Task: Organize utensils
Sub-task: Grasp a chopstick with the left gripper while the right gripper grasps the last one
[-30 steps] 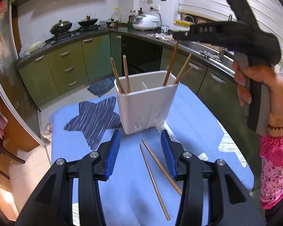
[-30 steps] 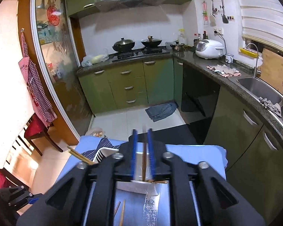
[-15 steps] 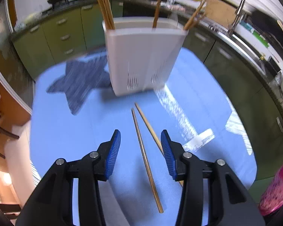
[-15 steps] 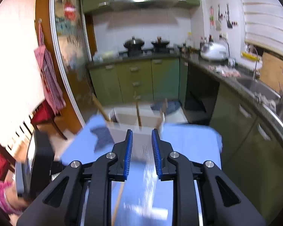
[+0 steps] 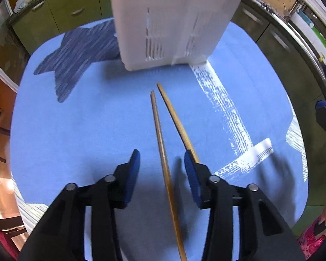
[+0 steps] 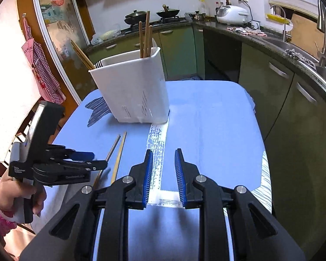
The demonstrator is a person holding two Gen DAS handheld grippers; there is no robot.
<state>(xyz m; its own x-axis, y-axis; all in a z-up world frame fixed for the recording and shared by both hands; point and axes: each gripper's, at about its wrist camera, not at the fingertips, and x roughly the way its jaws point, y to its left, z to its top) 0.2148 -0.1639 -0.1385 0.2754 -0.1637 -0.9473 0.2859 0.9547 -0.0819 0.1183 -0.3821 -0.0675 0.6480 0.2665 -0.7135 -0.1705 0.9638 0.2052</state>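
Two wooden chopsticks lie side by side on the blue tablecloth. My left gripper is open and low over them: the left chopstick runs between its fingers, and the right chopstick passes under the right finger. A white utensil holder stands just beyond the chopsticks' tips; in the right wrist view the holder has several chopsticks standing in it. My right gripper is open and empty above the cloth, to the right of the left gripper.
A dark blue star shape is printed on the cloth left of the holder. A white printed stripe runs ahead of my right gripper. Green kitchen cabinets and a counter with a sink surround the table on the right.
My right gripper let its chopstick go into the holder, opened and drew back and down. My left gripper went forward and down until one lying chopstick lay between its fingers.
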